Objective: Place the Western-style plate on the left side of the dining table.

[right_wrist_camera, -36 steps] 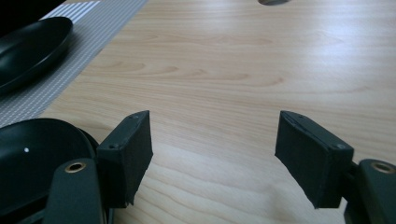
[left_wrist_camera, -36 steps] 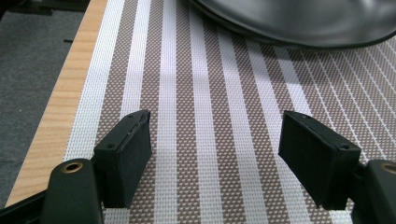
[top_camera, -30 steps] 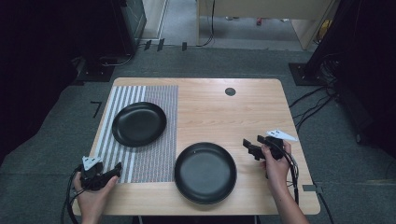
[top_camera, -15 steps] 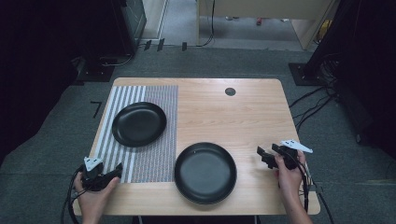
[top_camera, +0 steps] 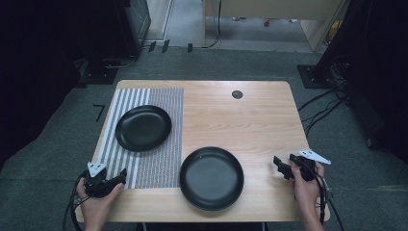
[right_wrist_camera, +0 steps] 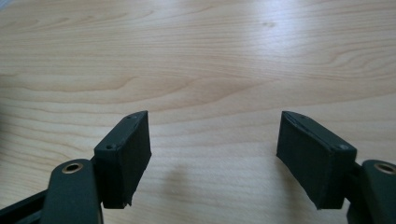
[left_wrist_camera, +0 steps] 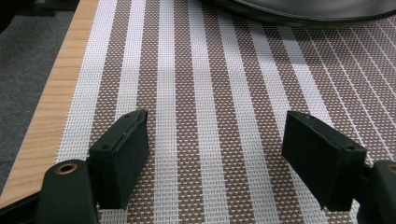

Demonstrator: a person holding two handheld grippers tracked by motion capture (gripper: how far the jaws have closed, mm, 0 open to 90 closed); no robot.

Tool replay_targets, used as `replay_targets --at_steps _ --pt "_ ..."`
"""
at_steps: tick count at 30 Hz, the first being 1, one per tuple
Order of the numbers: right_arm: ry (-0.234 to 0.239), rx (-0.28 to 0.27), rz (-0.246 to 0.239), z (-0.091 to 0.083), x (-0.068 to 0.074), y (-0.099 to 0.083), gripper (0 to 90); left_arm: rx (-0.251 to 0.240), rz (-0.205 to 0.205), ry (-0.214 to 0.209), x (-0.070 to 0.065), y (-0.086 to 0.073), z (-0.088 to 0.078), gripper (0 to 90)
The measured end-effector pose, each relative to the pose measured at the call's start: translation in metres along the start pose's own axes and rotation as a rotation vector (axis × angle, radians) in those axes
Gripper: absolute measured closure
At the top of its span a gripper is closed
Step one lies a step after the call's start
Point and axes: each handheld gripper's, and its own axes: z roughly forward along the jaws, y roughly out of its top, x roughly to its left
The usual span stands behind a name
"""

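Note:
Two black plates are on the wooden table [top_camera: 260,115]. The smaller plate [top_camera: 143,127] sits on a striped brown-and-white placemat [top_camera: 159,159] at the left; its rim [left_wrist_camera: 299,11] shows at the top of the left gripper view. The larger plate [top_camera: 211,177] lies on bare wood near the front edge. My left gripper [top_camera: 115,179] rests at the mat's front left corner, open and empty [left_wrist_camera: 217,158]. My right gripper [top_camera: 281,167] hovers low over the table's front right, to the right of the larger plate, open with nothing between its fingers [right_wrist_camera: 212,156].
A small dark round insert [top_camera: 236,94] sits in the table near the far edge. Cables [top_camera: 322,103] trail over the grey carpet to the right of the table. Dark equipment stands at the back left.
My right gripper has drawn back toward the front right corner of the table, away from the larger plate. The left gripper has stayed put.

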Motion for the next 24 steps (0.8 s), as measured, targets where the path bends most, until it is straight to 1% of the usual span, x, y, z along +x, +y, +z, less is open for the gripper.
replay_targets --at_steps 3,8,13,14,15,16,19,20,21,22,24 --pt "-0.007 0.003 -0.002 -0.002 -0.002 -0.002 25.3 0.001 0.002 0.001 0.000 0.000 0.000 22.8" --pt "-0.037 0.018 -0.027 -0.007 -0.005 -0.007 23.8 0.000 0.001 0.001 0.000 0.000 0.000 22.9" --pt "-0.053 0.022 -0.024 -0.011 -0.007 -0.010 23.3 -0.001 0.006 0.004 -0.001 0.000 0.000 22.9" --pt "-0.069 0.027 -0.037 -0.013 -0.007 -0.012 23.2 -0.001 0.005 0.004 0.000 0.000 0.000 22.9" --pt "-0.069 0.027 -0.037 -0.013 -0.007 -0.012 23.2 -0.001 0.005 0.004 0.000 0.000 0.000 22.8" --pt "-0.087 0.034 -0.047 -0.015 -0.006 -0.013 23.2 -0.001 0.005 0.004 0.000 0.000 0.000 22.9" --pt "-0.101 0.038 -0.059 -0.017 -0.006 -0.015 23.0 -0.001 0.005 0.005 -0.001 0.000 0.000 22.9" --pt "-0.118 0.043 -0.075 -0.018 -0.005 -0.016 23.0 -0.001 0.008 0.006 -0.001 0.000 0.000 22.8" --pt "-0.118 0.043 -0.075 -0.018 -0.005 -0.016 23.0 -0.001 0.008 0.006 -0.001 0.000 0.000 22.9" --pt "-0.142 0.053 -0.100 -0.019 -0.003 -0.018 22.9 0.000 0.009 0.007 -0.001 0.000 0.000 22.9" --pt "-0.149 0.056 -0.108 -0.020 -0.003 -0.019 22.7 0.000 0.009 0.007 -0.001 0.000 0.000 22.9"
